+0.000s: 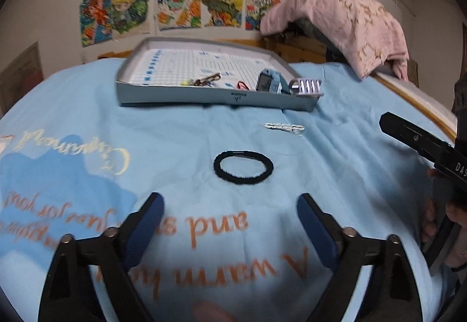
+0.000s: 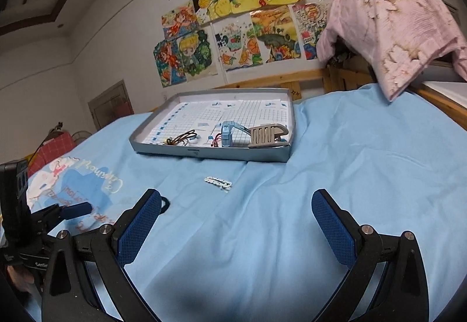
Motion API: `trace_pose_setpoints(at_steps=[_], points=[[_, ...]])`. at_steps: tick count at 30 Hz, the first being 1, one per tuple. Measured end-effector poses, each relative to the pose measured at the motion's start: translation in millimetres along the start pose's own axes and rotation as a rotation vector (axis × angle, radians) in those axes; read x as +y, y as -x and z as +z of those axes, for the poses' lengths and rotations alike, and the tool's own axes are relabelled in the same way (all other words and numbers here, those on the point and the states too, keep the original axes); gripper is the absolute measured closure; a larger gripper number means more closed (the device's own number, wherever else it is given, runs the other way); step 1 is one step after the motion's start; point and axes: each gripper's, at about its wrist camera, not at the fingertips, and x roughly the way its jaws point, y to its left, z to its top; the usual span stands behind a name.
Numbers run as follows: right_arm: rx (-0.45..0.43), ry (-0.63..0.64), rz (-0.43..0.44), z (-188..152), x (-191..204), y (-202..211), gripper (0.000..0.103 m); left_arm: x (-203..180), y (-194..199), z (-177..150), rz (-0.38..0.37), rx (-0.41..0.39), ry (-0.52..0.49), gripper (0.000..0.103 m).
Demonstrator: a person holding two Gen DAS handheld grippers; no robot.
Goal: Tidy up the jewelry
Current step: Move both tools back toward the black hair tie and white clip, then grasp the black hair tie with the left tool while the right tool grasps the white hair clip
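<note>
Left wrist view, items as I see them. My left gripper (image 1: 230, 217): jaws spread wide, nothing between the blue pads (image 1: 146, 230), poised above a light blue bedsheet (image 1: 335, 147) printed with orange lettering. Black hair tie (image 1: 243, 167): flat on the sheet just ahead of the fingertips, untouched. White beaded hair clip (image 1: 283, 127): on the sheet beyond the hair tie, between it and the tray's near wall. Shallow grey tray (image 1: 175, 93): toward the far edge of the sheet, lined with gridded paper. Contents along its near side: a dark cord piece (image 1: 207, 79), a small red item (image 1: 242, 85), a blue smartwatch (image 1: 270, 82) standing on edge, and a ribbed claw clip (image 1: 306, 86) in the near right corner. Pink towel (image 1: 344, 18): draped over something at the far right corner. Part of my right gripper (image 1: 420, 142): at the right edge, with fingers of a hand below it.

Right wrist view. My right gripper (image 2: 236, 222): jaws released and wide apart, empty, over bare sheet. The hair clip (image 2: 218, 183) lies ahead, apart from the pads; the hair tie (image 2: 165, 204) peeks out behind my left finger. The tray (image 2: 210, 153) sits farther on with the watch (image 2: 226, 136) and claw clip (image 2: 267, 134) inside. The left gripper (image 2: 76, 209) shows at the left edge. Colourful drawings (image 2: 242, 27) cover the wall behind.
</note>
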Motion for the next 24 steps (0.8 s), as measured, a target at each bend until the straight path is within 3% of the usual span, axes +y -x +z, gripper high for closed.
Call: trace_pose_setpoints(at_steps=[5, 8, 10, 15, 24], points=[[0.072, 0.004, 0.033, 2, 0, -37, 0.002, 4, -30, 8, 0.005, 0.061, -0.007, 0.039], [0.110, 0.003, 0.045, 2, -1, -56, 0.010, 8, -42, 10, -0.004, 0.074, -0.008, 0.046], [0.127, -0.008, 0.052, 3, -3, -69, 0.020, 10, -45, 11, -0.014, 0.065, -0.006, 0.048], [0.144, -0.014, 0.091, 2, -4, -90, 0.035, 15, -55, 18, -0.043, 0.048, 0.001, 0.049], [0.156, 0.030, 0.189, 6, 11, -114, 0.057, 25, -43, 13, -0.175, -0.040, 0.040, 0.049]])
